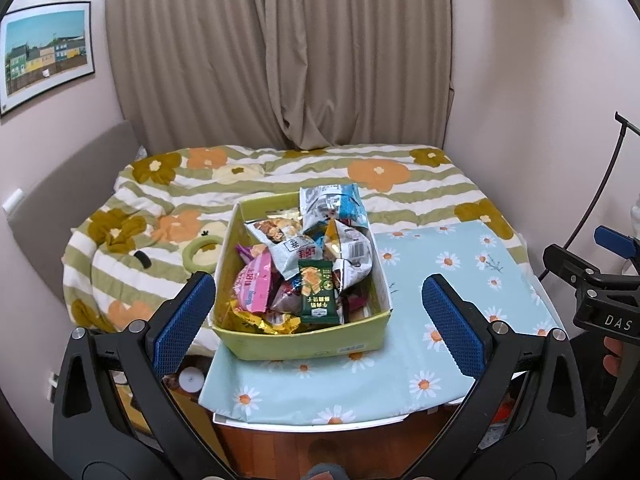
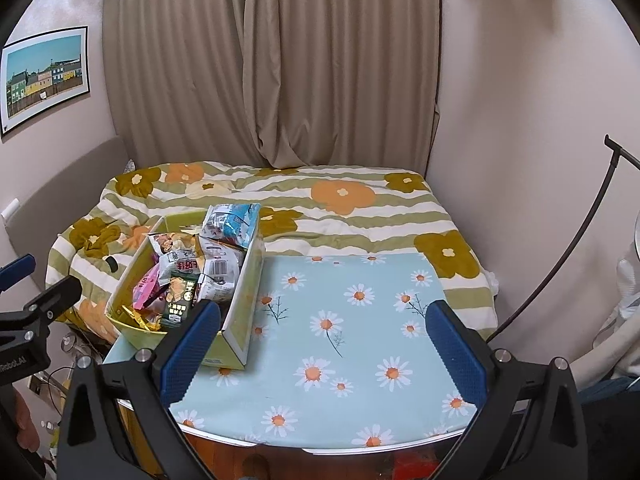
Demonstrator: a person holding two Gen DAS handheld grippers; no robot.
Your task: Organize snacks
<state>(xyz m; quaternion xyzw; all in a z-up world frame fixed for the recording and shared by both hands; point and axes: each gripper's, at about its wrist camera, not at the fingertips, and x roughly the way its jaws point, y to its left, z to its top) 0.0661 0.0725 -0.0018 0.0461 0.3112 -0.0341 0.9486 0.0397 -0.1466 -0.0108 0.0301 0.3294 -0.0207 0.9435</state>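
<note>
The snacks (image 1: pixel 304 264) are all sitting heaped in the yellow box (image 1: pixel 304 344) at the left of the daisy-cloth tabletop (image 2: pixel 360 320); none are lying loose on the cloth. That is fitting either a full box waiting to be sorted out or one just filled. Both the left gripper (image 1: pixel 316 320) and right gripper (image 2: pixel 324 348) are hovering with jaws wide apart, holding nothing.
</note>
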